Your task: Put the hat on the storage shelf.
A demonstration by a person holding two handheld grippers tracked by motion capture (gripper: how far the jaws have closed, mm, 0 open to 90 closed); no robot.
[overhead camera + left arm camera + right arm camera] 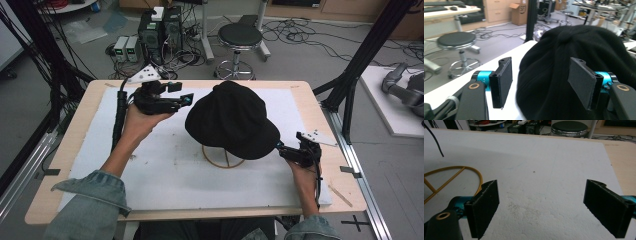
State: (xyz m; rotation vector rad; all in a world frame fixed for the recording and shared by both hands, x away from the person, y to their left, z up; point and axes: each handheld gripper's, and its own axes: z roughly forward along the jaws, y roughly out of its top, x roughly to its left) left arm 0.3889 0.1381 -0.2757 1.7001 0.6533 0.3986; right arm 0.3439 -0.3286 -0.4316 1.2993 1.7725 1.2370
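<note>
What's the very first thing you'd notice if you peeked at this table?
The big black hat, sitting in the middle of the white mat on a yellow wire stand. Next, the two grippers either side: the left gripper open beside the hat's crown, the right gripper open by its brim.

Denim sleeves (92,197); black grippers, teal joints.

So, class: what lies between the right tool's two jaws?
Nothing is held. In the right gripper view the right tool stands open over bare white mat; the yellow ring stand sits off to one side.
</note>
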